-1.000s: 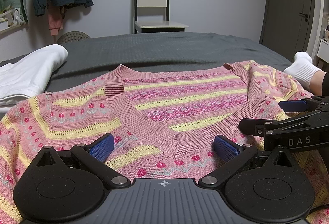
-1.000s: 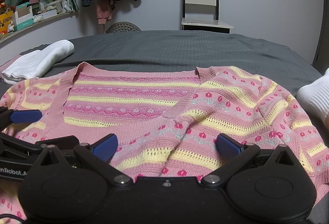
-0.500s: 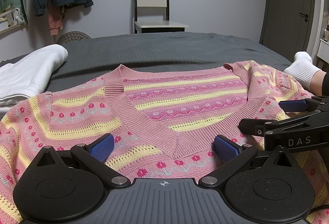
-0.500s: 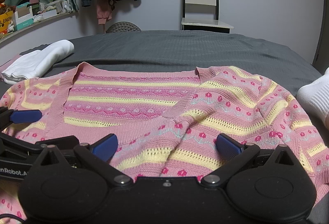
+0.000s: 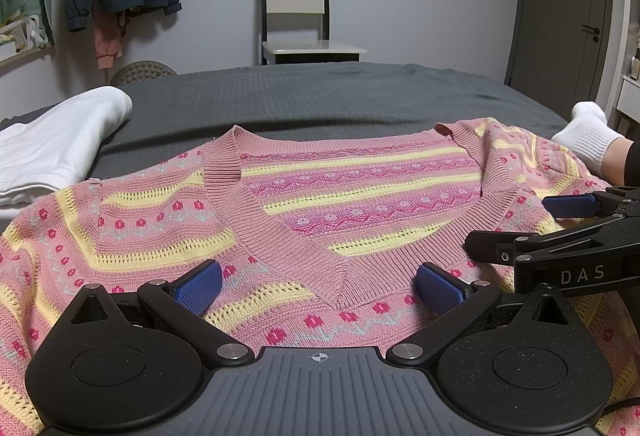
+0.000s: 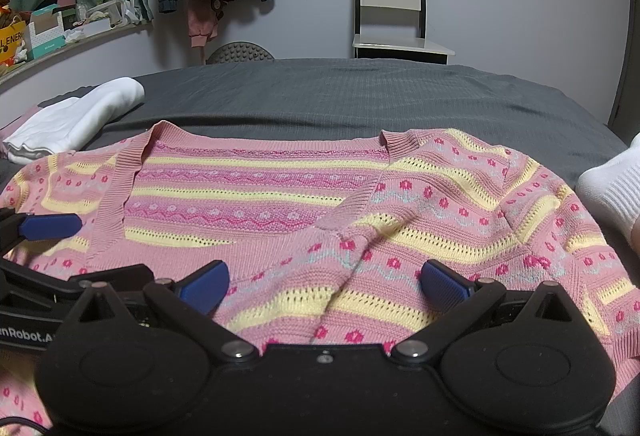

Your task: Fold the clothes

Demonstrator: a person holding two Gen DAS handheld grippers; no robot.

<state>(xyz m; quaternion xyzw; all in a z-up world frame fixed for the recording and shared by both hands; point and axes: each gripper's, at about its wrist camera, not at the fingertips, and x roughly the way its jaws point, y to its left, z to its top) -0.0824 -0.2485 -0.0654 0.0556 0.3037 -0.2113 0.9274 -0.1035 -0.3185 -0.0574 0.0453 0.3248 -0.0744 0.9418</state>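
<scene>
Both the left tongs (image 5: 320, 282) and the right tongs (image 6: 325, 282) are hovering with blue pads spread apart, gripping nothing, side by side over the chest of a pink patterned V-neck sweater (image 5: 360, 195) that is lying face up and spread on the grey bed (image 5: 320, 95). Folding looks not yet started; the next move probably calls for pinching a shoulder or sleeve edge and carrying it inward. Folded white clothes (image 5: 52, 147) are waiting nearby.
</scene>
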